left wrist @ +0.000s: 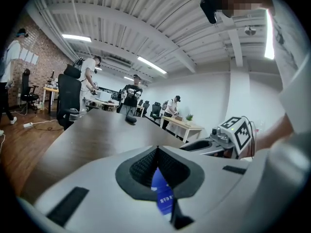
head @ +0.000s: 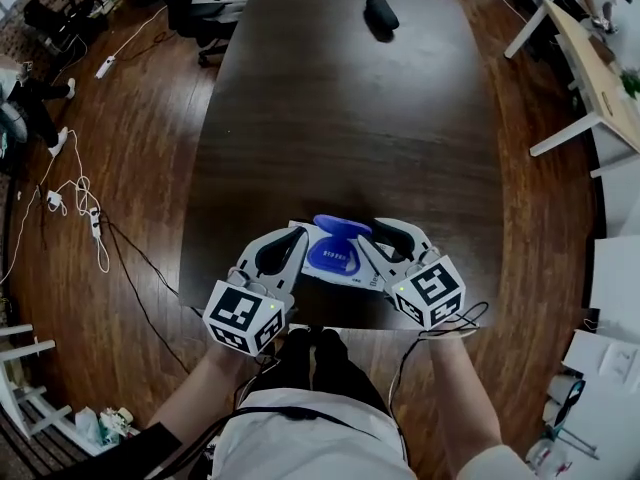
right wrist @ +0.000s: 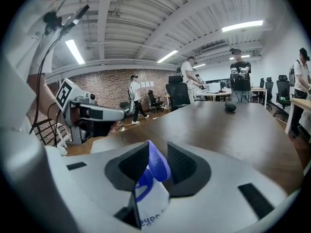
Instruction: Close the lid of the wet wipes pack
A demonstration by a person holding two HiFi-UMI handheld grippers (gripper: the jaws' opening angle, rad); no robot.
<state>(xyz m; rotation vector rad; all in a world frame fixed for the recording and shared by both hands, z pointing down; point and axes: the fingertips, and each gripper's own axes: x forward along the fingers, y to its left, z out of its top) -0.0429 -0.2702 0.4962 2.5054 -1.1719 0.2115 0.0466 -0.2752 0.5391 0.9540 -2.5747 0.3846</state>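
Note:
The wet wipes pack (head: 322, 265) lies near the front edge of the dark table (head: 340, 118), its blue lid (head: 340, 228) raised. My left gripper (head: 295, 240) is at the pack's left end. In the left gripper view its jaws (left wrist: 156, 152) meet at the tips, with a strip of the blue printed pack (left wrist: 163, 193) pinched between the pads. My right gripper (head: 372, 240) is at the pack's right side. In the right gripper view it (right wrist: 158, 152) stands open around the blue lid (right wrist: 156, 164), which leans on the left pad with a gap to the right one. The white pack (right wrist: 153, 208) shows below.
A black object (head: 380, 13) lies at the table's far end. Cables and a power strip (head: 95, 223) trail on the wooden floor at left. White desks (head: 590, 58) stand at the right. Office chairs and several people show behind the table in the gripper views.

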